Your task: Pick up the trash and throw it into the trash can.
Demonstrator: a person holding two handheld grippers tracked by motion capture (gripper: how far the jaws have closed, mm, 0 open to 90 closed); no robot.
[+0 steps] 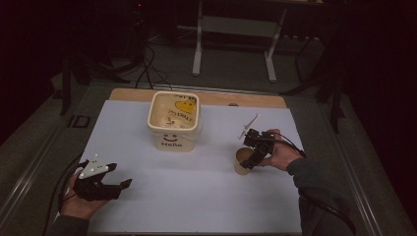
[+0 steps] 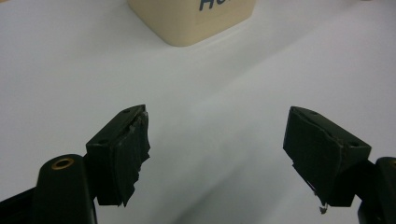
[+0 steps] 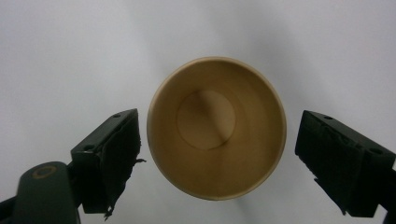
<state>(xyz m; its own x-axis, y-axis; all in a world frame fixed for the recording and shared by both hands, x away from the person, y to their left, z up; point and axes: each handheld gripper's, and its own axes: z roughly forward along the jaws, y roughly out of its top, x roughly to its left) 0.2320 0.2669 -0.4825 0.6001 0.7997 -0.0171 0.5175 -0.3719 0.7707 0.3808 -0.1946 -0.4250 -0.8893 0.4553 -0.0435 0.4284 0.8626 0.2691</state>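
- On the white table sheet [image 1: 196, 187], right of centre, a brown paper cup [image 1: 242, 162] is seen standing upright, its long axis vertical and its mouth pointing up.
- From the right gripper view the cup [image 3: 216, 127] is looked into from above: a round rolled rim, smooth tan walls that taper to a smaller flat round bottom, nothing inside.
- The right gripper [image 1: 254, 153] is held by the person's right hand [image 1: 278, 153] directly over the cup; its jaws are spread, one on each side of the rim, and a small gap is left on both sides, so nothing is grasped.
- The pads [image 3: 119, 161] on those jaws are black, matte and frayed at the edges.
- The left gripper [image 1: 110, 183] is held low near the front left of the sheet, well apart from the cup, with its jaws released and wide, only bare sheet between them [image 2: 217, 154].
- Behind the middle of the sheet a cream square bucket [image 1: 174, 120] is placed, with rounded corners, a smiley and the word "Hello" printed on its front wall.
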